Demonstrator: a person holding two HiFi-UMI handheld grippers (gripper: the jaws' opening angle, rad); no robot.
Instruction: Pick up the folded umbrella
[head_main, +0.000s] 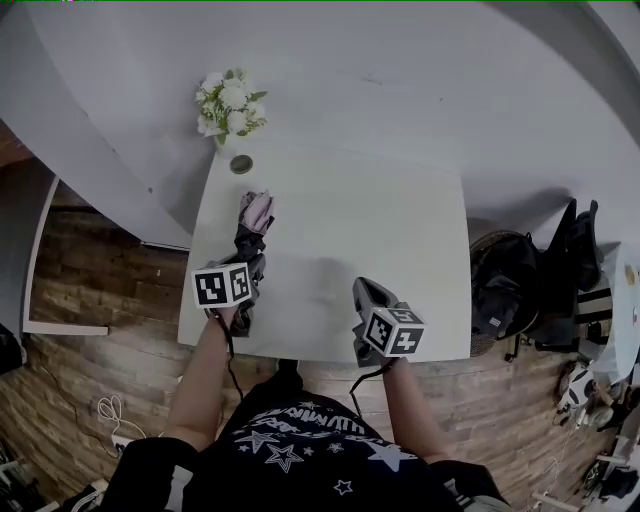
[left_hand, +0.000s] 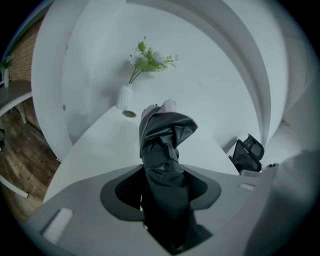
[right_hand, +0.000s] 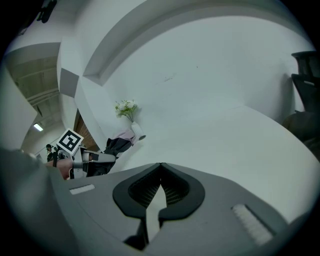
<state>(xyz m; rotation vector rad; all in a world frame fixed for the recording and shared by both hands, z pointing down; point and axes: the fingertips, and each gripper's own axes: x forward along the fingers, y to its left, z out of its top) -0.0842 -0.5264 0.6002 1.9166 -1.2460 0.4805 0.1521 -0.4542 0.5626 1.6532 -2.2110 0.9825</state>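
Note:
The folded umbrella (head_main: 251, 233) is dark grey with a pink end (head_main: 258, 209), and it lies along the left side of the white table (head_main: 400, 230). My left gripper (head_main: 250, 268) is shut on its near part. In the left gripper view the umbrella (left_hand: 165, 142) rises from between the jaws of the left gripper (left_hand: 162, 172), its far end pointing toward the vase. My right gripper (head_main: 365, 295) hovers over the table's front edge, well to the right of the umbrella. Its fingertips meet with nothing between them (right_hand: 161, 167). From the right gripper view the umbrella (right_hand: 117, 145) shows at far left.
A white vase of flowers (head_main: 230, 105) stands at the table's far left corner, with a small round object (head_main: 241, 164) beside it. A dark office chair (head_main: 500, 290) stands right of the table. A curved white wall lies behind, and the floor is wood.

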